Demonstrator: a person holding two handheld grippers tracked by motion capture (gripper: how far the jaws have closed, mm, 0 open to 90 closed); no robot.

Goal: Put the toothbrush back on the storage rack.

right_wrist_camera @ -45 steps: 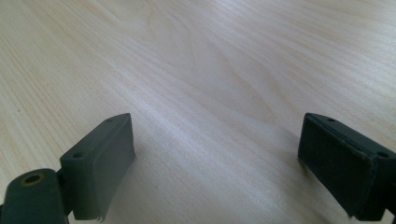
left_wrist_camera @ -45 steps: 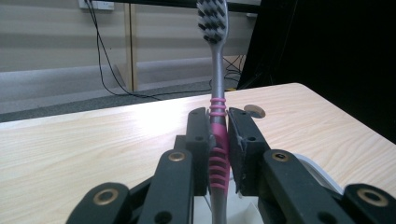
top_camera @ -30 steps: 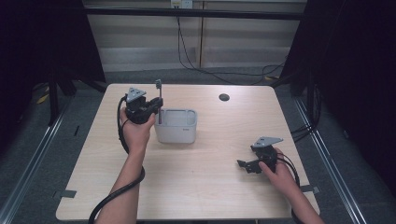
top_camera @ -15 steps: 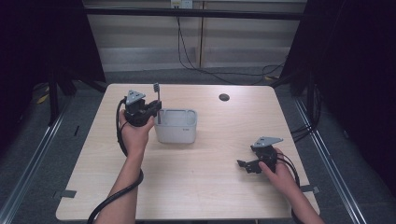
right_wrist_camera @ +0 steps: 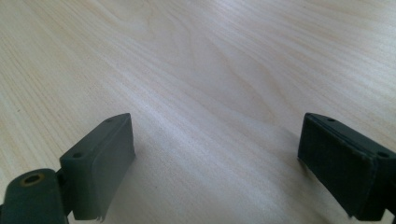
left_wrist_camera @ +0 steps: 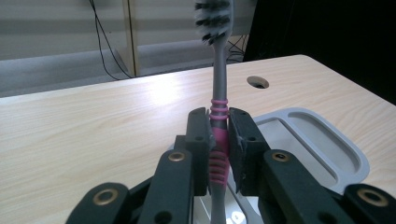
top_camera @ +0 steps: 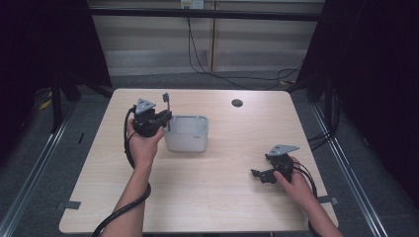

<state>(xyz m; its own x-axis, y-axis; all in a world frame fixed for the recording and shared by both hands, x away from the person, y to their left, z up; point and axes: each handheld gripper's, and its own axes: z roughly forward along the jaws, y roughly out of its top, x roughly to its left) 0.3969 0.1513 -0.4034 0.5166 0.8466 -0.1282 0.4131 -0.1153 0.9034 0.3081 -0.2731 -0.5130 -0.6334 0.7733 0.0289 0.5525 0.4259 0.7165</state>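
A grey plastic toothbrush with pink rubber grip rings (left_wrist_camera: 219, 116) was observed clamped between the two black jaws of the left gripper (left_wrist_camera: 218, 140). The pads were pressed on the pink ribbed part of the handle. The toothbrush was held upright, with the dark bristled head (left_wrist_camera: 212, 18) at the top and the lower end of the handle running down between the jaws, where it was lost from sight.

In the high view, the left gripper (top_camera: 160, 118) was seen at the left of the light wooden table (top_camera: 232, 197), just beside the left wall of a pale grey rectangular plastic tray with rounded corners (top_camera: 188, 140). The toothbrush (top_camera: 167, 106) was raised above the far left corner of the tray. Whether its lower end touched the tray could not be told. In the left gripper view, a shallow recessed compartment of the tray (left_wrist_camera: 322, 140) was noted to the right of the jaws.

The right gripper (top_camera: 261, 174) was recorded low over the table at the near right, well apart from the tray. Its jaws were spread wide, with nothing between them; bare wood grain was seen between the two pads (right_wrist_camera: 102, 158) in the right gripper view.

A small dark round cable hole (top_camera: 237, 102) was noted in the far part of the tabletop, to the right of the tray.
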